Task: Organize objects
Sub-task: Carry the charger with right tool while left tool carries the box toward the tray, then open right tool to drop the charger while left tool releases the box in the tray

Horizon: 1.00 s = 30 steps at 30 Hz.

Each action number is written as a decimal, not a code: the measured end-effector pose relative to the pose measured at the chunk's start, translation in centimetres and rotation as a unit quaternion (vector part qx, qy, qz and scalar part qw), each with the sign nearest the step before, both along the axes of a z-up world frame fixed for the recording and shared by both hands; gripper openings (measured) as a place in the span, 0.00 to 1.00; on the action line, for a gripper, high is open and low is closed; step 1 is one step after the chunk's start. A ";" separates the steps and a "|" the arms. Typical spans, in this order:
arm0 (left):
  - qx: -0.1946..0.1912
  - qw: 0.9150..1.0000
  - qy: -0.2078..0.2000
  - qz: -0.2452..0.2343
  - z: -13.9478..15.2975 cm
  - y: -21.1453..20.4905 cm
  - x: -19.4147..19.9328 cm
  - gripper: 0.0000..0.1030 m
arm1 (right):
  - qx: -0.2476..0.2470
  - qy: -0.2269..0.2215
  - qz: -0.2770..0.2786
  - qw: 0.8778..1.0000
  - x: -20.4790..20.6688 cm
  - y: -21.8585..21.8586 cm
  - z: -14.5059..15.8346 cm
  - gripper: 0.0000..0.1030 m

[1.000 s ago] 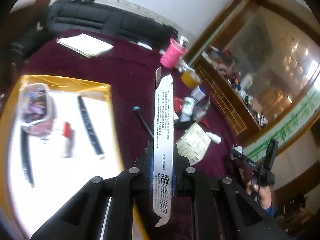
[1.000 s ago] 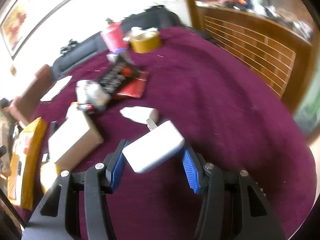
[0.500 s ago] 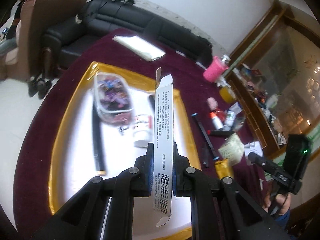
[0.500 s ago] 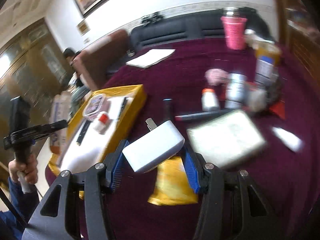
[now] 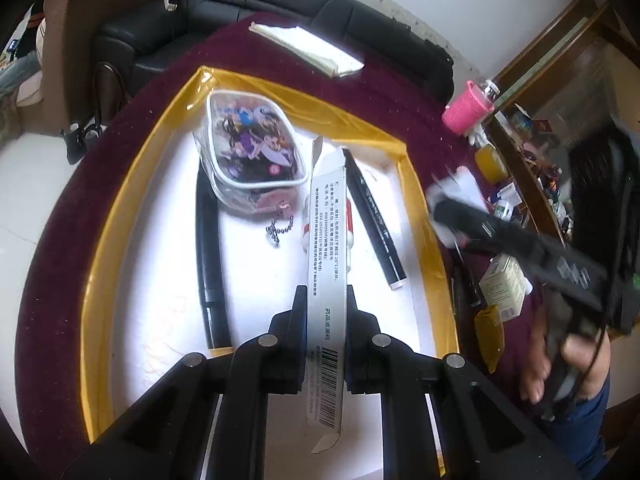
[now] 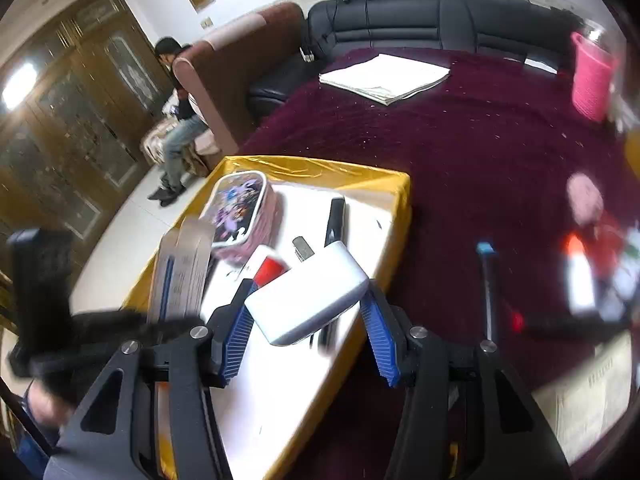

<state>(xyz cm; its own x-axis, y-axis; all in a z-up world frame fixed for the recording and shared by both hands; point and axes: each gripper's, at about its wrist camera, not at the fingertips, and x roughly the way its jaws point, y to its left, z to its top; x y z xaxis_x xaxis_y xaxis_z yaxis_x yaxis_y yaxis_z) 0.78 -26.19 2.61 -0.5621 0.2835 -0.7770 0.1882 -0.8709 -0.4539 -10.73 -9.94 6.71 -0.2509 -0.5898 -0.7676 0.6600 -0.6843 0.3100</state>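
My left gripper (image 5: 325, 312) is shut on a long white carton (image 5: 329, 264) with a barcode and holds it above the gold-rimmed white tray (image 5: 120, 216). The tray holds a clear pouch (image 5: 250, 160), two black pens (image 5: 210, 256) and a red-capped white bottle (image 5: 349, 224). My right gripper (image 6: 306, 312) is shut on a white charger (image 6: 308, 300) with metal prongs, over the tray's right edge (image 6: 400, 216). The carton (image 6: 182, 272) and the left gripper also show at the left of the right wrist view. The right gripper shows blurred at the right of the left wrist view (image 5: 452, 208).
The round table has a maroon cloth (image 6: 480, 140). On it lie folded white papers (image 6: 384, 76), a pink cup (image 6: 592, 76), a blue-tipped black pen (image 6: 486, 292), small bottles and boxes (image 5: 504, 288) at the right. A black sofa (image 6: 420, 12) stands behind.
Both grippers have moved left over the tray with their loads. The right gripper swung from the cluttered right side to the tray's edge. The left gripper came lower over the tray.
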 end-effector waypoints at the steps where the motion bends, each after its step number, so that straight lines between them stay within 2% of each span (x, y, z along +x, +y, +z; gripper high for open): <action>1: -0.001 1.000 -0.004 -0.002 -0.1 0.1 -0.1 0.11 | 0.004 -0.003 -0.001 1.000 -0.4 -0.8 -0.2 0.50; 10: 0.003 1.000 -0.031 -0.006 -1.5 -0.8 -0.4 0.11 | 0.045 -0.006 0.007 0.999 -3.6 -6.6 -1.3 0.50; 17: 0.010 0.999 -0.037 0.000 -1.8 -1.6 -1.0 0.11 | 0.065 -0.012 0.004 0.998 -5.2 -8.6 -2.5 0.50; 21: 0.030 0.999 -0.039 0.007 -1.9 -2.3 -1.0 0.11 | 0.070 -0.019 0.003 0.997 -5.9 -9.3 -3.1 0.50; 30: 0.036 0.999 -0.036 0.013 -1.7 -2.6 -0.2 0.11 | 0.085 -0.003 0.018 0.996 -5.7 -10.8 -3.4 0.50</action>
